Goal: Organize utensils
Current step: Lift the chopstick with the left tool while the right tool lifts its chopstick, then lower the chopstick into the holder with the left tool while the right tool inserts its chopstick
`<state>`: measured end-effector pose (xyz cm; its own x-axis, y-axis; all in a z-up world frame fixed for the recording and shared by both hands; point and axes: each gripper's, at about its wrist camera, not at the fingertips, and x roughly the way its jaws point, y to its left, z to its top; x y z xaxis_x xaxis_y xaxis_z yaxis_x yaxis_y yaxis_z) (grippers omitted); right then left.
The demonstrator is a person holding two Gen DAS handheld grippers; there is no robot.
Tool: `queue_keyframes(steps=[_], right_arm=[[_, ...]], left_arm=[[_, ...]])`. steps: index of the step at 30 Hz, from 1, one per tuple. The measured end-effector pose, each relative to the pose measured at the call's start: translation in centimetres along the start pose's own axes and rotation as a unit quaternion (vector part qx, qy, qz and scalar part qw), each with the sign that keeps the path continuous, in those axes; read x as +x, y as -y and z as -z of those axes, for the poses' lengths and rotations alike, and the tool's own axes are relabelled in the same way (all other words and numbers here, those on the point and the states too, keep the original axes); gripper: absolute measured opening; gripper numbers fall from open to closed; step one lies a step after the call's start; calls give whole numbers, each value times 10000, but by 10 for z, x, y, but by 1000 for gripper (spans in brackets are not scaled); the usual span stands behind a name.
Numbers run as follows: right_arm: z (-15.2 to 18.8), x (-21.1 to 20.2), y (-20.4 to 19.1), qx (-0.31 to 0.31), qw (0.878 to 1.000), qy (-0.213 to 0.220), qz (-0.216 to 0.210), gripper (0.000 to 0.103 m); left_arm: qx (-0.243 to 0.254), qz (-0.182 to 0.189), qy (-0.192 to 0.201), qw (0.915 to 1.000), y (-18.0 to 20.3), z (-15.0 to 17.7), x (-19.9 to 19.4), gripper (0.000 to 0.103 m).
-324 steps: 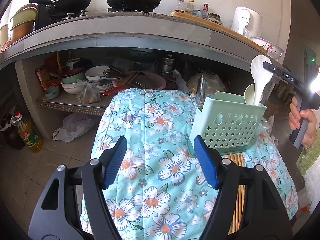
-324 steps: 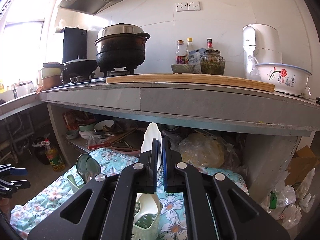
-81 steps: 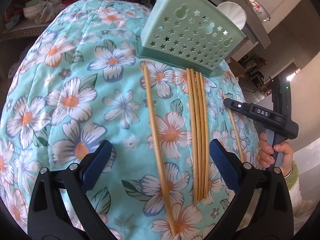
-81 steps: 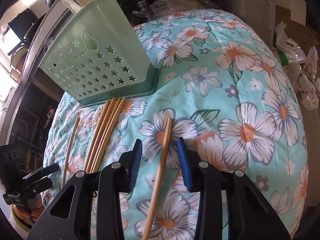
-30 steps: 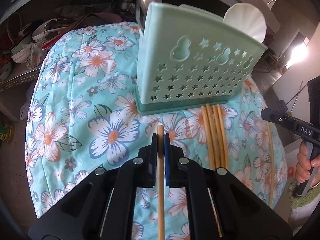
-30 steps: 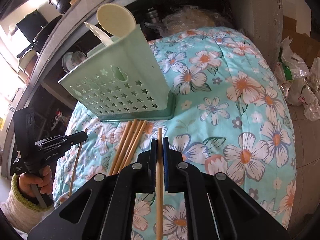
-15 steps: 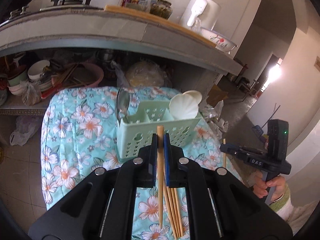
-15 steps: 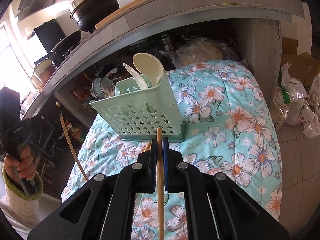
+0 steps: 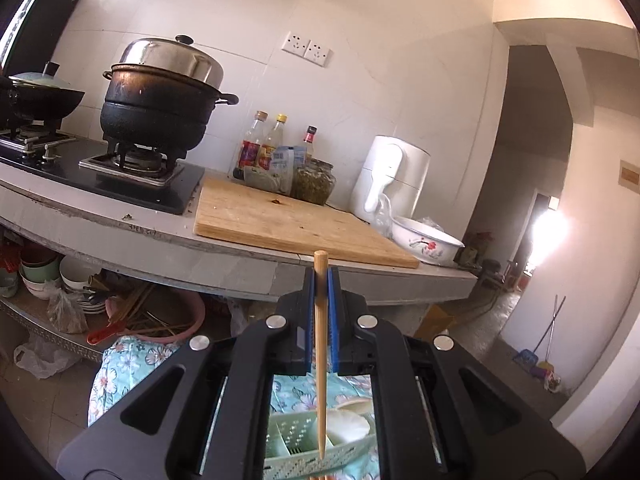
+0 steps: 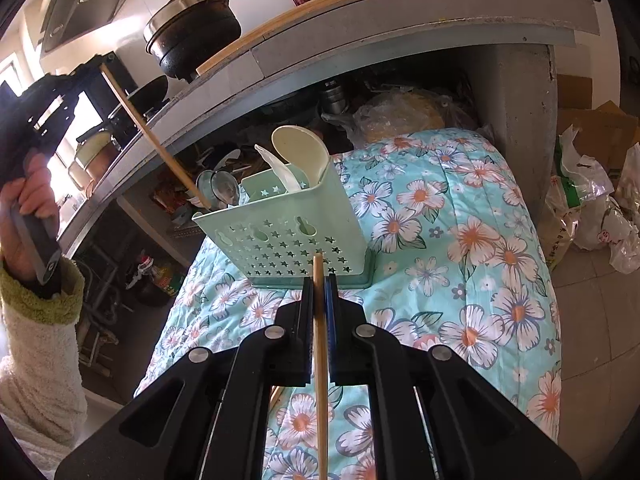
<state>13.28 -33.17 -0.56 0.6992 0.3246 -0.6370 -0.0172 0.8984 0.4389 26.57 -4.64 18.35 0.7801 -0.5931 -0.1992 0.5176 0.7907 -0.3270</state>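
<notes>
My left gripper (image 9: 320, 300) is shut on a bamboo chopstick (image 9: 321, 380), which hangs down over the mint-green utensil caddy (image 9: 296, 456). In the right wrist view the left gripper (image 10: 96, 65) is high at the left, and the lower tip of its chopstick (image 10: 160, 140) is at the rim of the caddy's (image 10: 288, 236) left end. My right gripper (image 10: 319, 292) is shut on a second chopstick (image 10: 320, 360), just in front of the caddy. White spoons (image 10: 296, 148) and metal spoons (image 10: 220, 188) stand in the caddy.
The caddy sits on a floral cloth (image 10: 460, 240). More chopsticks (image 10: 274, 394) peek out under my right gripper. Behind runs a concrete counter (image 9: 240, 252) with a black pot (image 9: 160, 108), a chopping board (image 9: 288, 224) and bottles (image 9: 272, 148). Dishes crowd the shelf (image 9: 48, 276) below it.
My left gripper has risen high with its chopstick and tipped up towards level, so it now sees the counter. The right gripper lifted its chopstick a little off the cloth.
</notes>
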Motion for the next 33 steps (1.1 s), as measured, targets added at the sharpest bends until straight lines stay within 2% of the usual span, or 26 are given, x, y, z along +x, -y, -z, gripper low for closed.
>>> queue_keyframes(steps=[4,9,13,21,28,30,32,33], right_arm=[[3,1,1,4,10000,-63,3,6],[7,2,2,30,9999,-105,0,6],[7,2,3,30,9999,-111,-3,6],[6,3,4,32,9999,-140,-1,6],[2,0,-3,-51,9999,-102,5,6],[-1,-3,-6,-88,9999,-71,14,6],[-5,-6,-9,-133,9999,-28,9,6],[-9,-8,-12,-163,9999,7,-4,6]], left_arm=[[14,-254,109,9996,-9,8,34,5],[104,-471,-173,9987,-17,35,71,5],[191,-527,-378,9977,-20,60,85,6],[234,-545,-783,9952,-30,87,90,6],[250,-505,-1027,9931,-33,98,85,7],[247,-490,-1053,9929,-33,100,82,13],[224,-452,-1052,9932,-33,101,76,23],[224,-434,-1043,9933,-32,101,73,24]])
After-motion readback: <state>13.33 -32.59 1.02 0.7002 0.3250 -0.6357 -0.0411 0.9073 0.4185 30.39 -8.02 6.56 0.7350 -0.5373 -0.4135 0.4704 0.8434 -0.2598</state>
